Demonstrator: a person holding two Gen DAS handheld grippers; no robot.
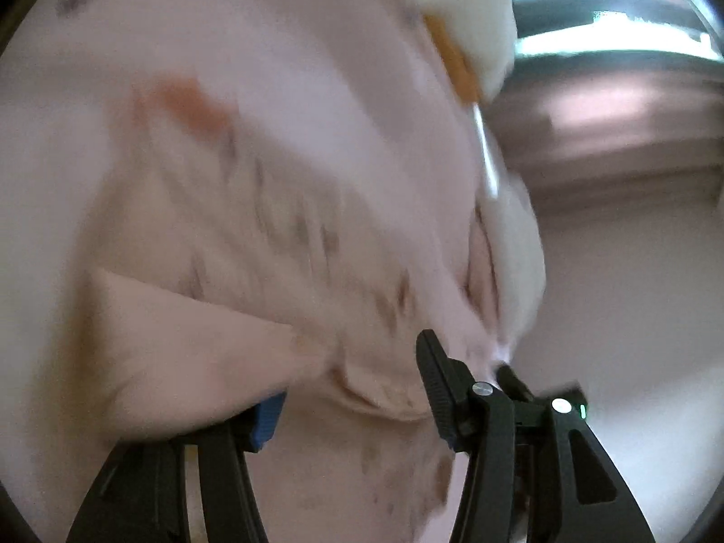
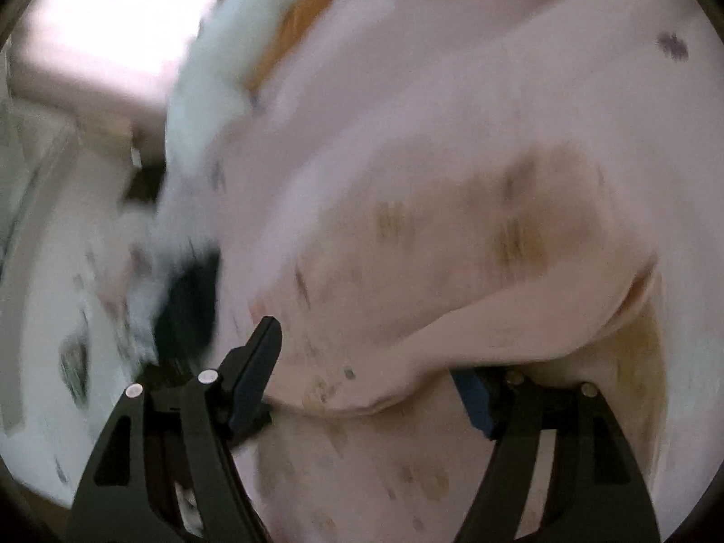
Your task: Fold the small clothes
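the pink garment (image 1: 280, 172) drapes, blurred, over both wide-open hand-held grippers, left (image 1: 353, 389) and right (image 2: 371, 384); neither pinches it. you're mid-handling; next, grip an edge.

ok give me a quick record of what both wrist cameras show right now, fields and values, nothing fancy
garment: pale pink cloth with small dark print, filling most of both views
trim: white and orange part at the cloth's upper edge
left gripper: jaws apart, cloth draped between and over them; grip cannot be told
right gripper: jaws apart, a fold of cloth lying across them
image quality: heavy motion blur in both views
background: indistinct room surfaces
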